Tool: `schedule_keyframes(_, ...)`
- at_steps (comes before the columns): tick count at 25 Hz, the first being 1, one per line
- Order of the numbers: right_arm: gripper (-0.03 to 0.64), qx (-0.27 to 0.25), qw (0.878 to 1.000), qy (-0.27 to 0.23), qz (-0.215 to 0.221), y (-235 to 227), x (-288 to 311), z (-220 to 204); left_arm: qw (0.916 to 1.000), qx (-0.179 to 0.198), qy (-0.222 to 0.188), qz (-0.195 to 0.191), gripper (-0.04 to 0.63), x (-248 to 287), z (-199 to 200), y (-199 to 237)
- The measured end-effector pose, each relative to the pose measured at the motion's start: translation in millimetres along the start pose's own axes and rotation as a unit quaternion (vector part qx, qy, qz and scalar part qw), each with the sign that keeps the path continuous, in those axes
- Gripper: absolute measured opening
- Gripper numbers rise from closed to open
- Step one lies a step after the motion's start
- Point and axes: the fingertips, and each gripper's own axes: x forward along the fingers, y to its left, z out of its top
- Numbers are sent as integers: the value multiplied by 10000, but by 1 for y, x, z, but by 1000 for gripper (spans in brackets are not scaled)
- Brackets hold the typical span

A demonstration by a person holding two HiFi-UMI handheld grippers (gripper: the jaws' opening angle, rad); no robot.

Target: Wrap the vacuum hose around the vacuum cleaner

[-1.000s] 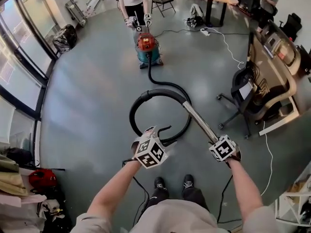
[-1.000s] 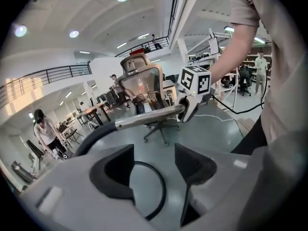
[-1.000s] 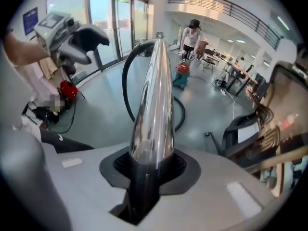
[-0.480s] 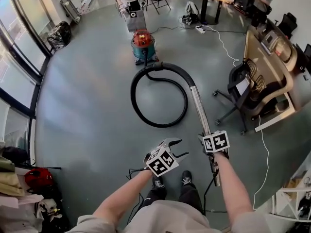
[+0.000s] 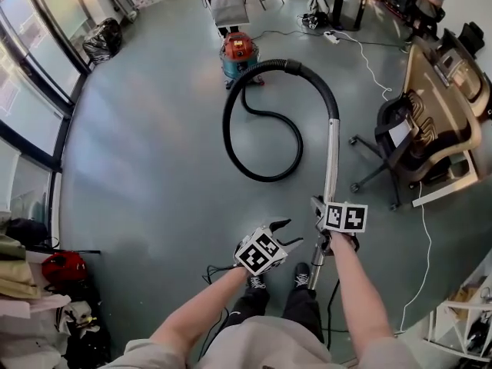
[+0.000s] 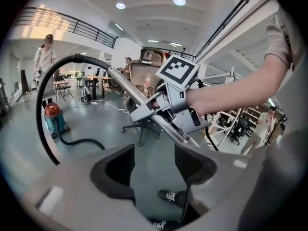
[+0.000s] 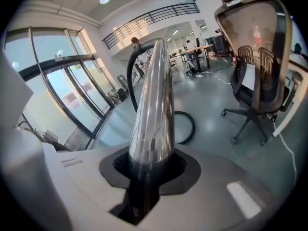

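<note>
The glass wall (image 5: 34,91) bounds the left, with broad bare floor (image 5: 146,167) between it and the hose; the left gripper (image 5: 286,234) hovers low in front of the person, jaws wide apart with only floor and a shoe (image 6: 169,196) showing between them, just beside the right gripper; the black hose (image 5: 269,65) leaves the red-topped vacuum cleaner (image 5: 239,54) well ahead, loops on the floor and arches up; the right gripper (image 5: 321,210) is clamped around the lower part of the metal tube (image 5: 331,156), which joins the hose's far end; an office chair (image 5: 400,141) and a desk (image 5: 446,91) crowd the right side.
</note>
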Motion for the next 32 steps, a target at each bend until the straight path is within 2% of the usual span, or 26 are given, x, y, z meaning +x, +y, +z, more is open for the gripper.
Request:
schedule_keyframes(3,126,354,9990,-277,56,5,14,10,9991,-403,-24,-112,249,6,-7,-5)
schedule_keyframes(6,126,455,9982,-392,9,11,27,17,9978,-633,74,-190,249,11,-16,-11)
schedule_keyframes(10,126,767,9962,-399,49,28,46,25,9966,-673,405,-264,249,16,-30,-15)
schedule_keyframes(17,127,1427,9888,-435,30,53,71,34,9964,-579,613,-64,285,11,-43,18)
schedule_keyframes(21,127,1753,9836,-433,26,58,80,45,9940,-487,951,248,285,19,-50,37)
schedule_keyframes(23,127,1770,9833,-424,17,51,85,54,9921,-601,1062,276,285,28,-46,47)
schedule_keyframes(25,127,1813,9825,-418,25,44,91,67,9895,-789,1159,339,254,34,-38,57)
schedule_keyframes(29,129,1929,9801,-436,166,36,105,93,9825,-1033,1330,794,205,42,-24,89)
schedule_keyframes(32,132,2020,9769,-520,457,27,111,117,9783,-1118,1391,1049,188,51,-9,109)
